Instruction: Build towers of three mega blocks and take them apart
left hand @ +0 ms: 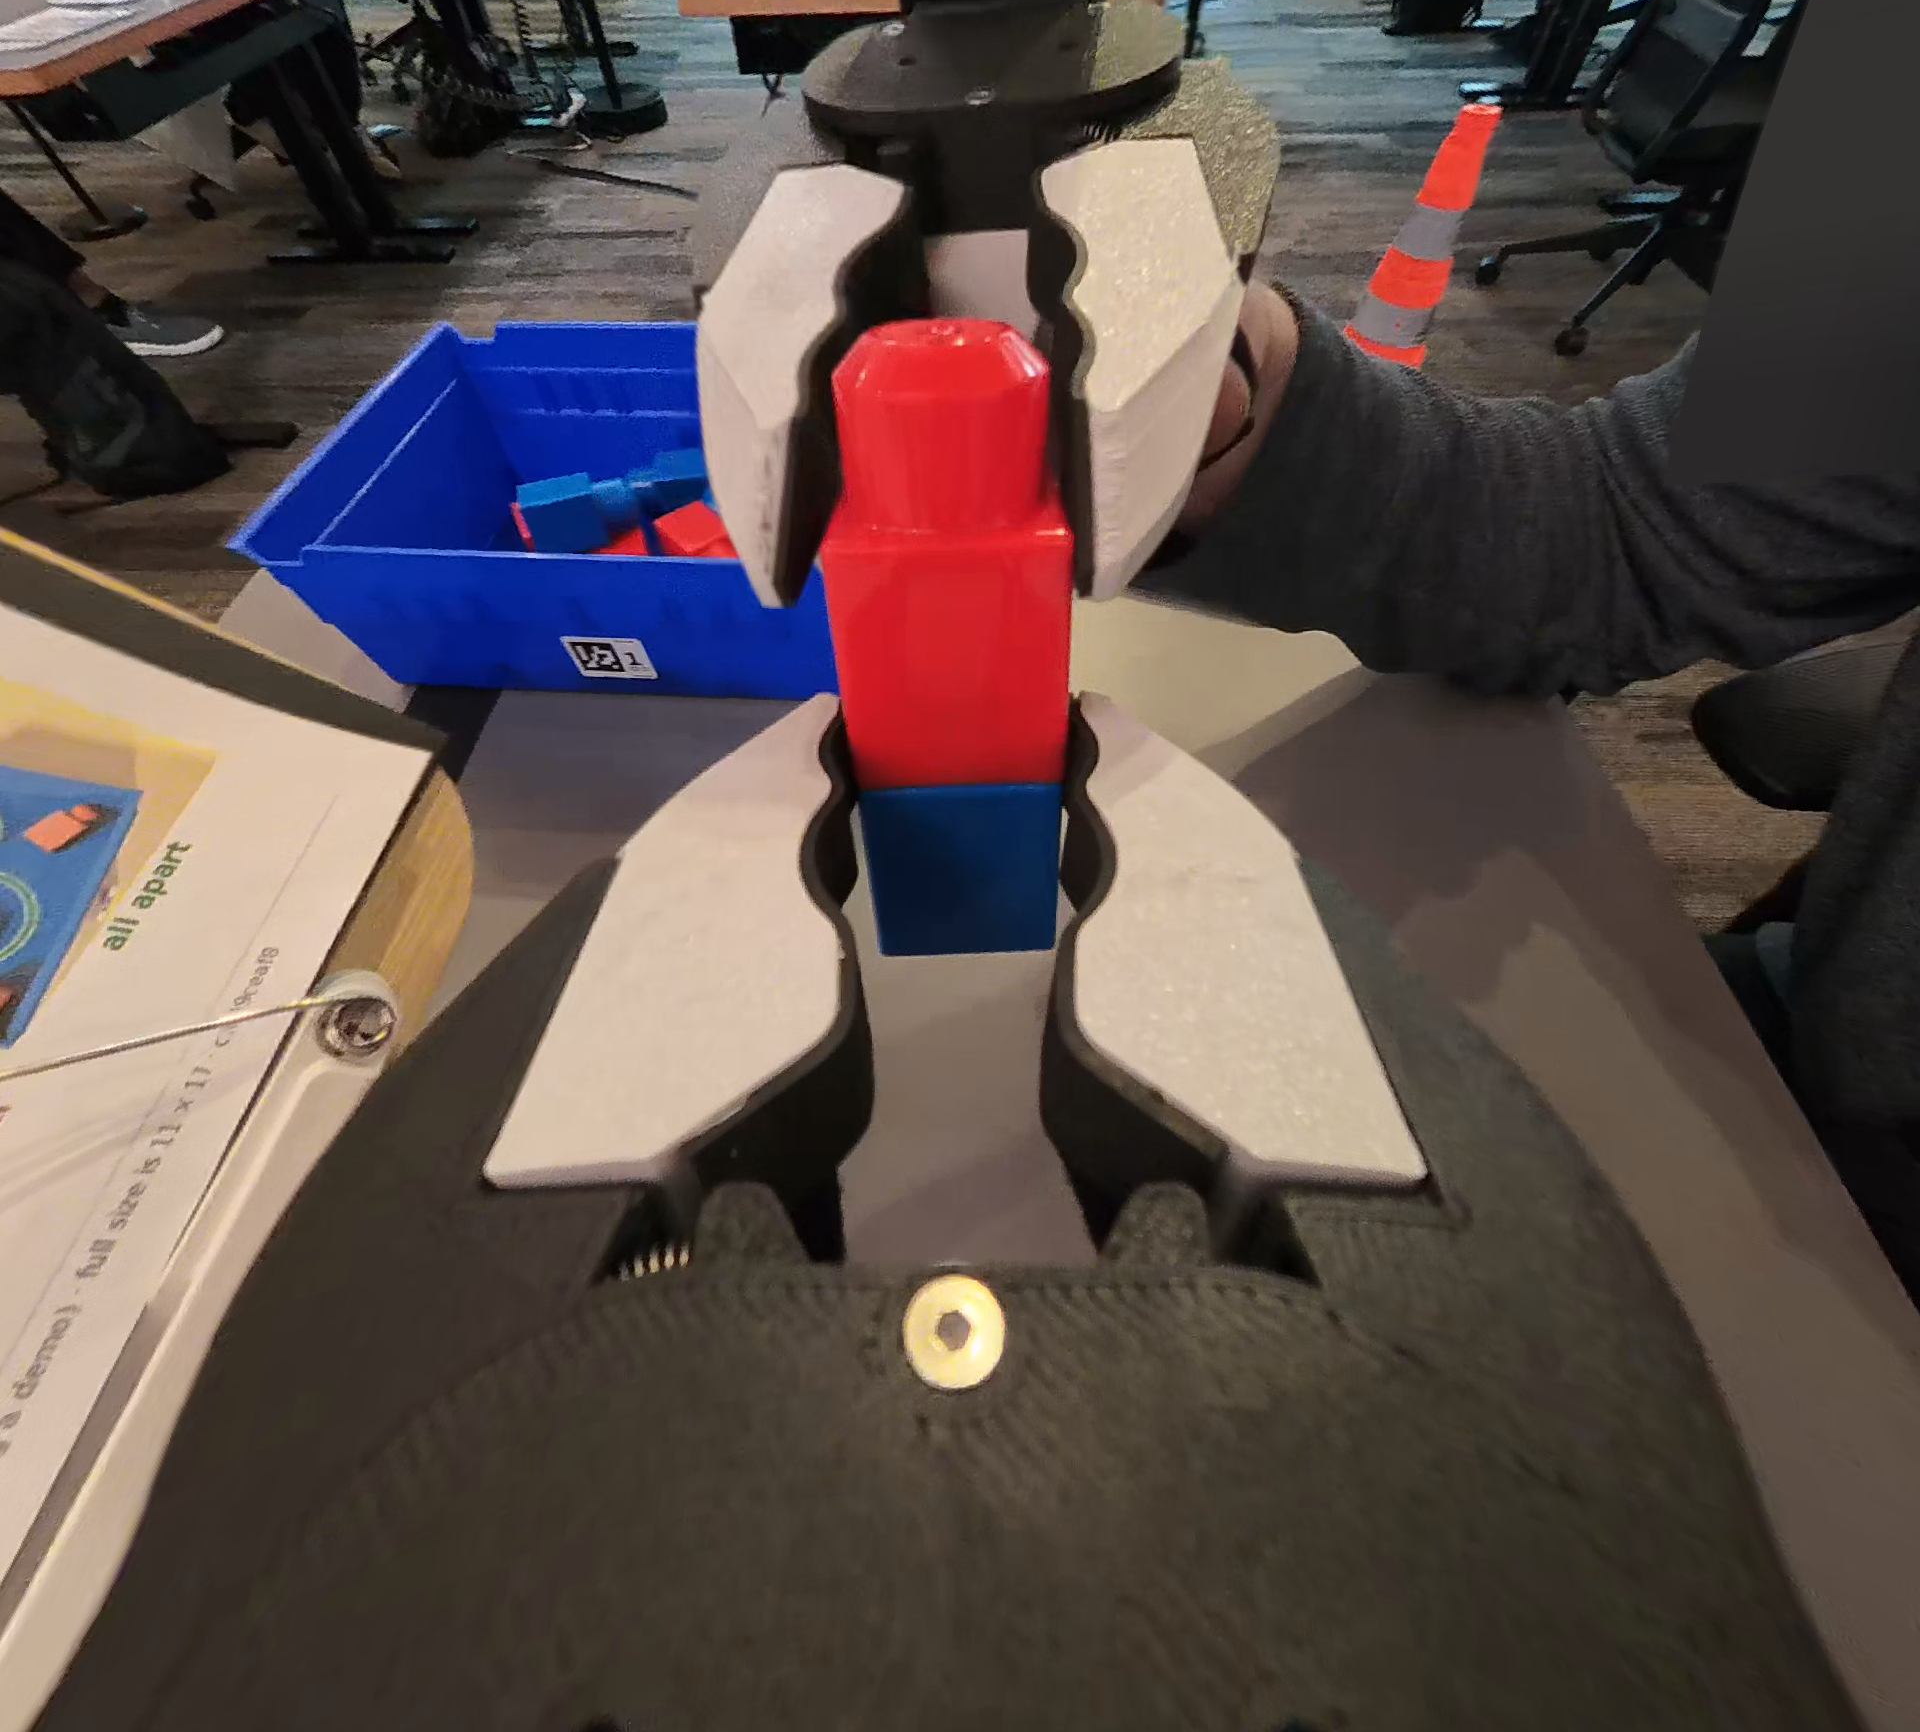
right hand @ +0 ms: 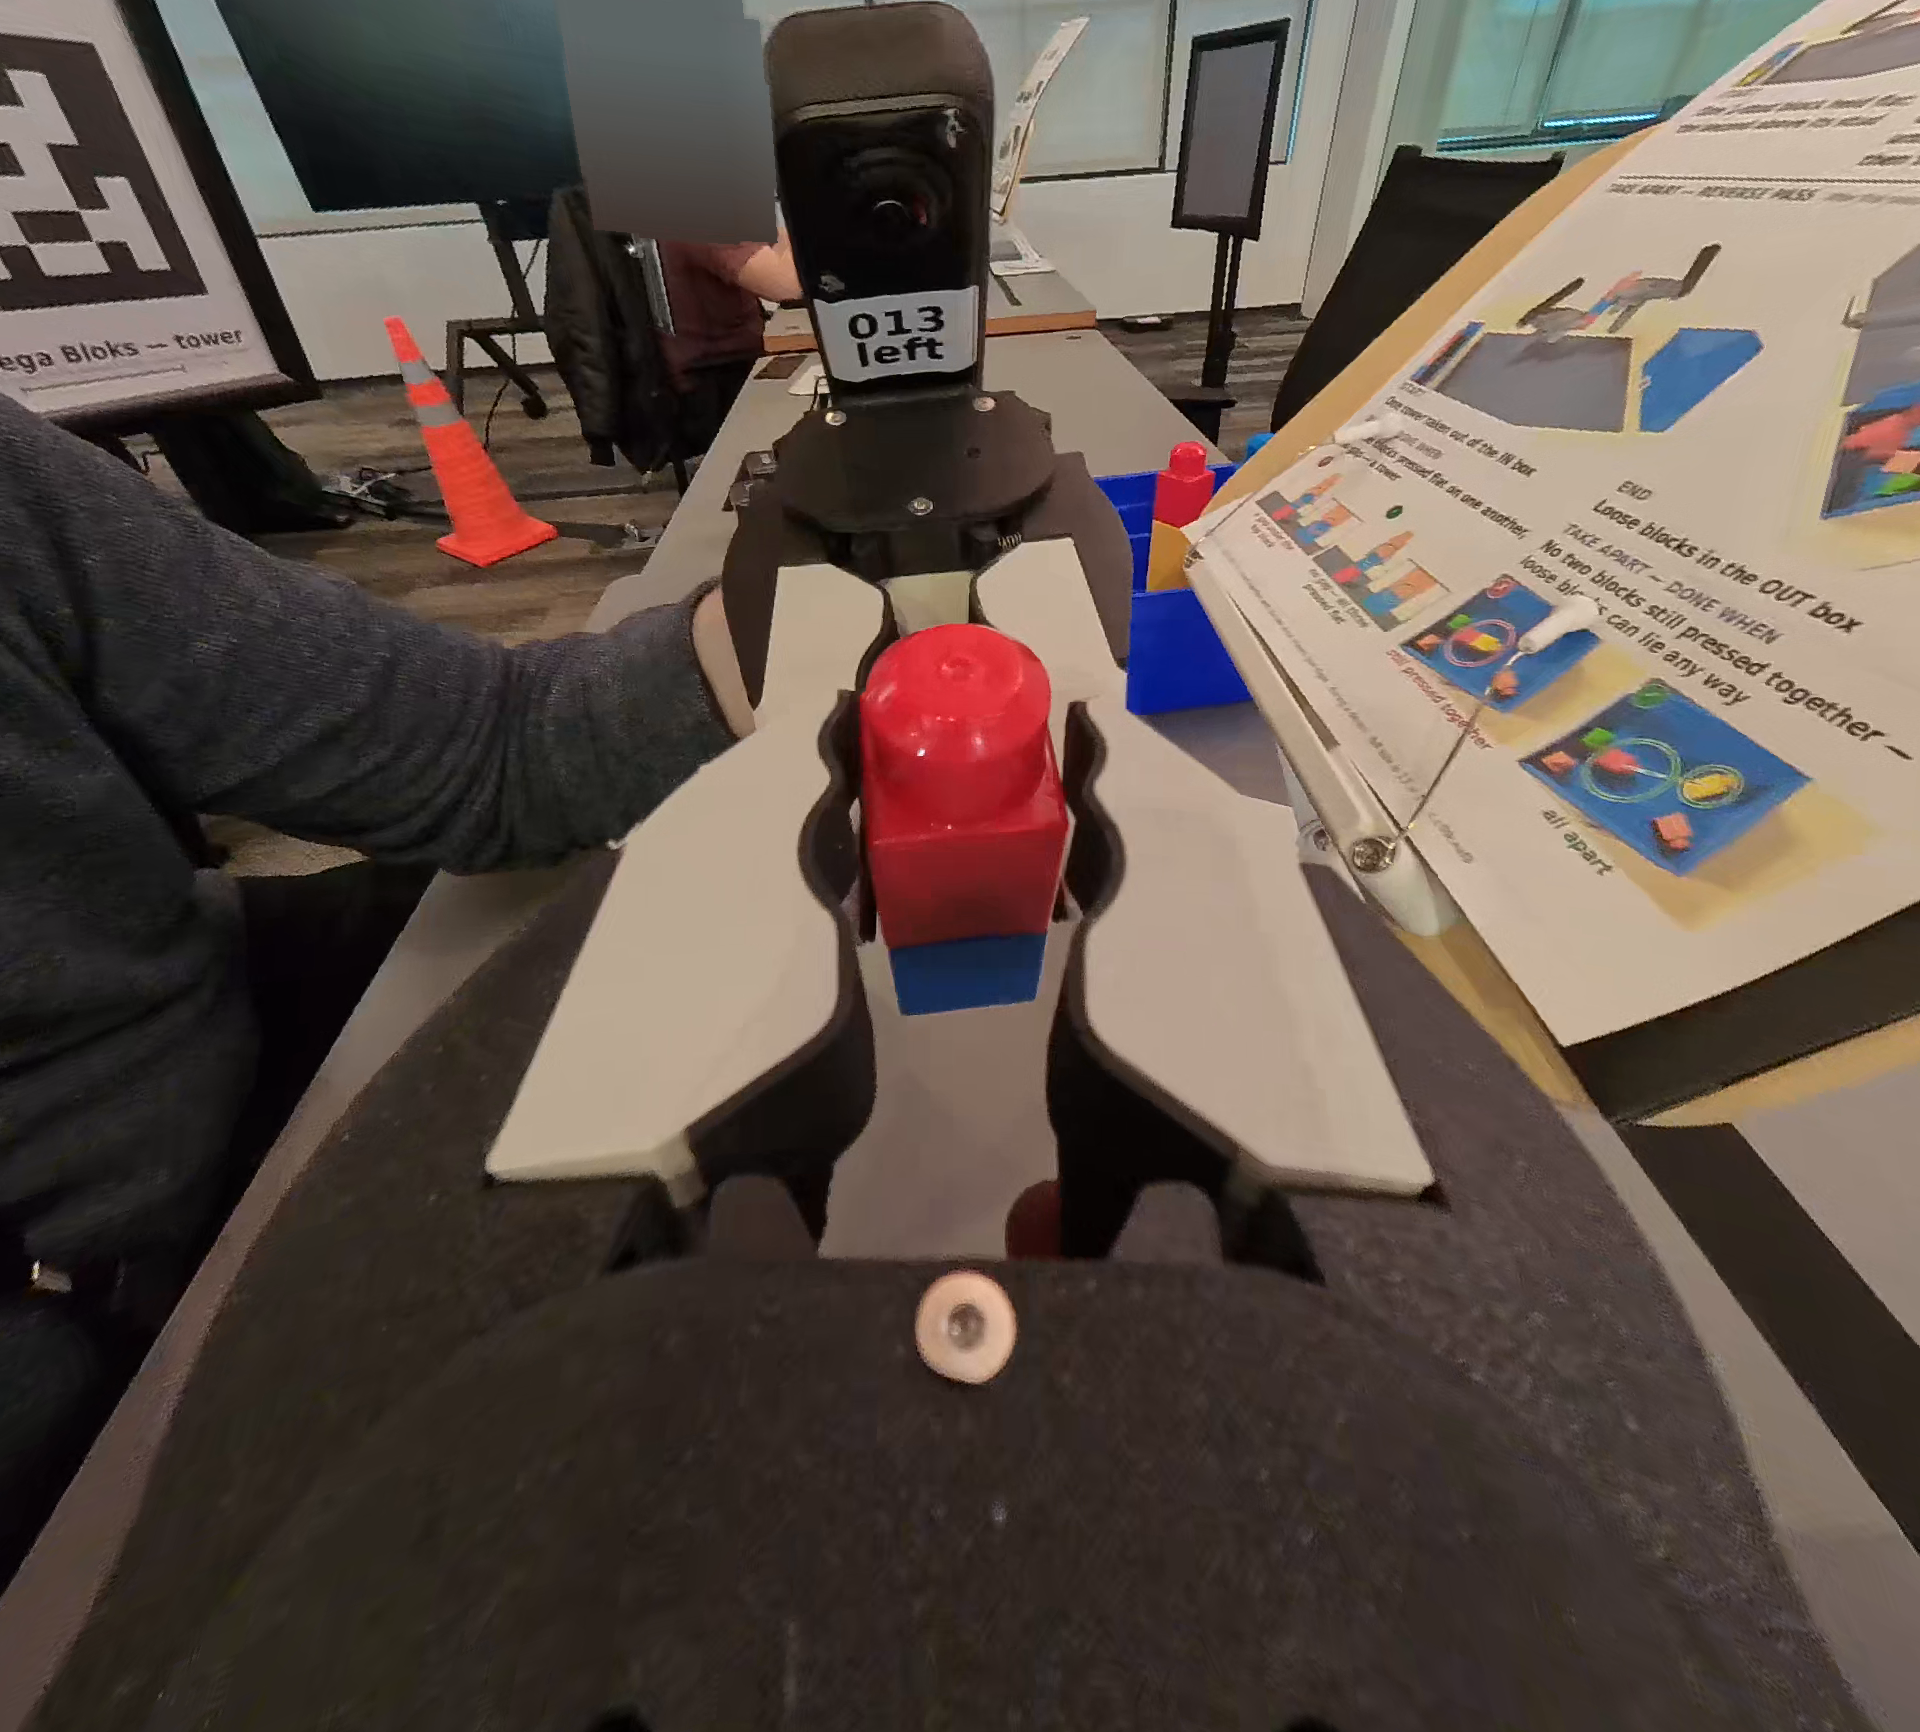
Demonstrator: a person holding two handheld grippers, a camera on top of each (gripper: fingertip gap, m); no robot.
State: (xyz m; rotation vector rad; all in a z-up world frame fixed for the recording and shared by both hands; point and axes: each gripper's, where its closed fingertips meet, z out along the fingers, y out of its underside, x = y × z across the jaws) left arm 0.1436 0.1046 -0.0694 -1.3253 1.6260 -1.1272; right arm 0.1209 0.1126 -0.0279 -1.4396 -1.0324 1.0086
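Squarely between both grippers' jaws, red block atop blue block.

Red block pressed onto blue block, upright, seemingly held above the table

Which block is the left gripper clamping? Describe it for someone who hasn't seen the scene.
Start at the grey table, in front of the blue plastic bin. Two grippers meet there on a two-block stack; the left gripper grips the lower one, the blue square plastic block. It sits under the red studded block.
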